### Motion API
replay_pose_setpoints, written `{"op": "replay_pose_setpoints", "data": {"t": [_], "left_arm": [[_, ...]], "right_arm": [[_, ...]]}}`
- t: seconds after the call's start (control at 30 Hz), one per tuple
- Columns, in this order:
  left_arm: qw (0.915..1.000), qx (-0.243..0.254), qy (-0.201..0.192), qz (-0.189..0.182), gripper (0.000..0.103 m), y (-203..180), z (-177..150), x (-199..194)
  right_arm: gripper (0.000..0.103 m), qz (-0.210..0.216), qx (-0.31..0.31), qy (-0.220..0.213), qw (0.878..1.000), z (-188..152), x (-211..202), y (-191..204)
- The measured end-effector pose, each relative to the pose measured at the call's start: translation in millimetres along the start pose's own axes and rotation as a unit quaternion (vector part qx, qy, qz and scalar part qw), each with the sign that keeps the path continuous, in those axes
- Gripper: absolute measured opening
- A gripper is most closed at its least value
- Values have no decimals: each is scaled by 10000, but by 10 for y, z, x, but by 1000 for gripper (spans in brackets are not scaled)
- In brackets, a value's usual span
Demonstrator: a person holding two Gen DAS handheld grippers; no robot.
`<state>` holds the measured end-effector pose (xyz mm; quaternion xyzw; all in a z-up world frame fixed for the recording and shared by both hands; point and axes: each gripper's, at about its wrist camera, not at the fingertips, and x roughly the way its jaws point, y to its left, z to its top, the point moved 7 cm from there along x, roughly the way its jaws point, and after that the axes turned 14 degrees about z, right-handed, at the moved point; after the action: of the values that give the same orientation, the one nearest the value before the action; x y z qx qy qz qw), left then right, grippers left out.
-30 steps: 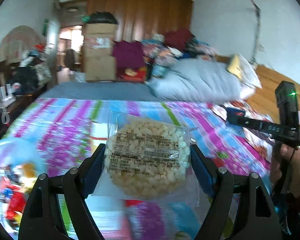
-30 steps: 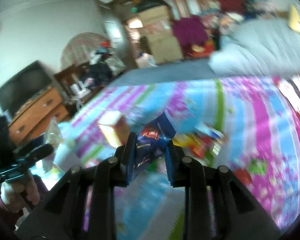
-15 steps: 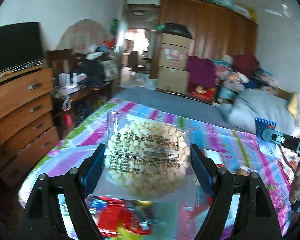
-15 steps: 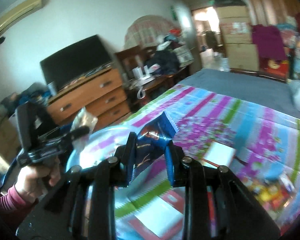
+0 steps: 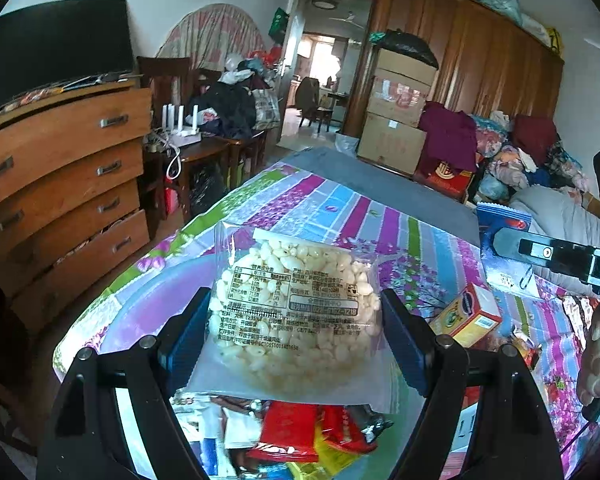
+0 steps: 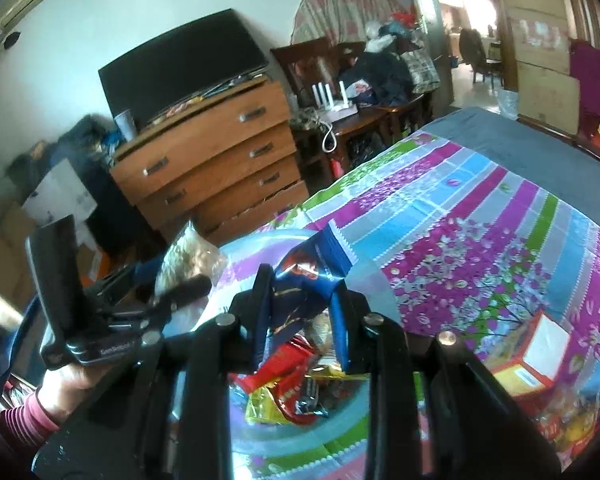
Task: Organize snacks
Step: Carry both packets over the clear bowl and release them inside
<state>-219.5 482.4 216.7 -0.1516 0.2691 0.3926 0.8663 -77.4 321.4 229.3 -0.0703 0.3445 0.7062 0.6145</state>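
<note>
Puffed-rice packet (image 5: 296, 312) upright, label rightways

The bedsheet (image 5: 364, 216) is striped purple, blue and green with flowers. On it, the box (image 5: 470, 314) is orange and yellow; beside it, the wrappers (image 6: 288, 384) are red and yellow.

Two black two-finger claws, the left claw (image 5: 296, 328) and the right claw (image 6: 302, 320), one clear packet of white puffed grains (image 5: 296, 312), one dark blue foil snack packet (image 6: 312, 272), one orange-and-white cardboard box (image 5: 466, 316), four wooden dresser drawers (image 5: 60, 196), three stacked brown cardboard cartons (image 5: 398, 108) counted.
</note>
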Motion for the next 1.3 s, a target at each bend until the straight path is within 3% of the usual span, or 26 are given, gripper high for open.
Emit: {"op": "replay_pose_setpoints", "data": {"t": [0.23,0.77,0.8,0.87,1.07,1.3], "left_arm": [[9997,-180,70,168,83,272,13,90],[9972,-404,211,592,89,441,-80,181],[9969,-426,217,623,89,457,-82,183],[9965,-460,200,670,89,476,-78,179],[9958,-459,181,770,92,494,-96,187],[9980,-342,-163,499,92,249,-138,-107]], "right_arm": [[27,135,-15,149,9998,-9,245,107],[29,321,-103,457,9984,-78,547,353],[34,336,-116,454,9983,-78,549,362],[41,370,-133,421,9983,-82,529,379],[42,398,-8,278,9988,-170,364,366],[52,271,-73,18,9996,-807,-156,398]]}}
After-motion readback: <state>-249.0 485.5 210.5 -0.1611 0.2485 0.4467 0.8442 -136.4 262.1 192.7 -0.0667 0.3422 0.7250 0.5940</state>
